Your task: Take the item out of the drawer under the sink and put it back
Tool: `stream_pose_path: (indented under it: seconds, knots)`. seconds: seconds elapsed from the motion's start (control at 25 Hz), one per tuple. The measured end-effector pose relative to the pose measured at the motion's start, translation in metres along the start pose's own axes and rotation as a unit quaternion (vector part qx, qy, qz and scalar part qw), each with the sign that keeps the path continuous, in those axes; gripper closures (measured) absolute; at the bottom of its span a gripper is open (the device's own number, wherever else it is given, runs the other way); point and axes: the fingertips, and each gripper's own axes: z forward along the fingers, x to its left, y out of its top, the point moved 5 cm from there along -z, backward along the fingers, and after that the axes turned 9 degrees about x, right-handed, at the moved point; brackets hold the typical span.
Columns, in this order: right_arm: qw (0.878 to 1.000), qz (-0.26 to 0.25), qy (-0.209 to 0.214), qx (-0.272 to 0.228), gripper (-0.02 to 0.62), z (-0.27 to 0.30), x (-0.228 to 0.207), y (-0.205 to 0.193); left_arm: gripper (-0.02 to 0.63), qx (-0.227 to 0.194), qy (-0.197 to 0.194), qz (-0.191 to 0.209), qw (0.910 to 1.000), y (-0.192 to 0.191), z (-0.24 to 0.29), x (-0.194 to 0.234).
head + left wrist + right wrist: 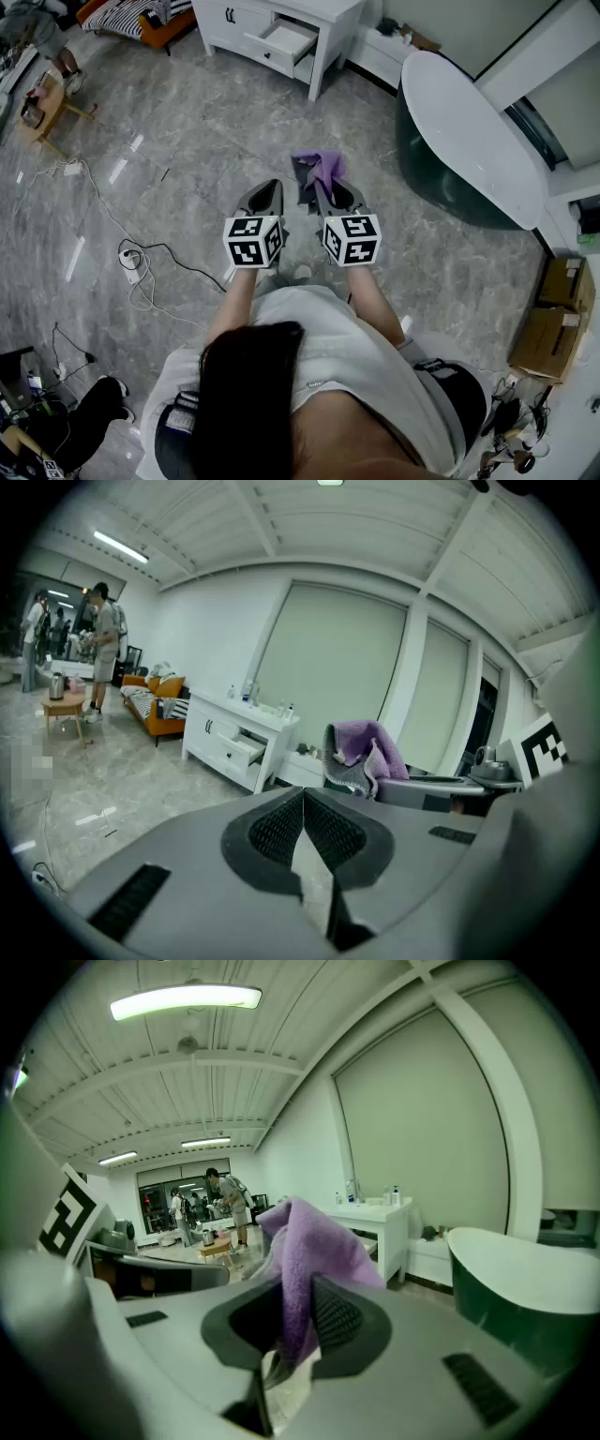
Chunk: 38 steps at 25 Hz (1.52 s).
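Purple cloth [307, 1258], with a grey layer hanging beside it, is pinched between the ribbed pads of the right tool [298, 1314]. The jaws stand only a little apart, pressed on the fabric, and the loose end rises above the tips and flops over toward the left tool's side. The left tool [303, 803] has its jaws brought together, pad against pad, with nothing between them. In the head view both tools are held side by side in front of the person, above the grey marble floor [197, 141], each pointing forward and slightly down, so the cloth is in the air, well apart from the white cabinet [323, 19] that stands against the far wall. One drawer [286, 39] of that cabinet is pulled out; what lies in it cannot be made out. A few bottles stand on the cabinet's worktop in the left gripper view. To the right of the tools is a bathtub [469, 131] with a white rim and a dark green side. Cardboard boxes [553, 319] sit on the floor at the far right, and loose cables [141, 267] trail across the floor on the left. Further off on the left are a small wooden table [42, 108] and an orange sofa [155, 710], with people standing near them.
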Motion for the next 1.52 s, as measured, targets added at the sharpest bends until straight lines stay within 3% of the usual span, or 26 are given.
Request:
stream_pose_path:
  seconds: [0.48,0.84,1.52]
  knots:
    - [1.000,-0.003,0.004,-0.011,0.520,-0.004,-0.005,0.004,0.603,0.000,-0.012,0.011,0.9999,0.004,0.006,-0.009]
    - [1.000,-0.003,0.022,-0.019,0.518,-0.011,-0.029,0.004,0.601,-0.010,-0.014,-0.004,0.9998,0.003,0.028,-0.034]
    - [0.999,-0.010,0.026,-0.019,0.518,0.015,-0.049,0.017,0.603,-0.017,0.004,-0.009,0.9998,0.019,0.055,-0.022]
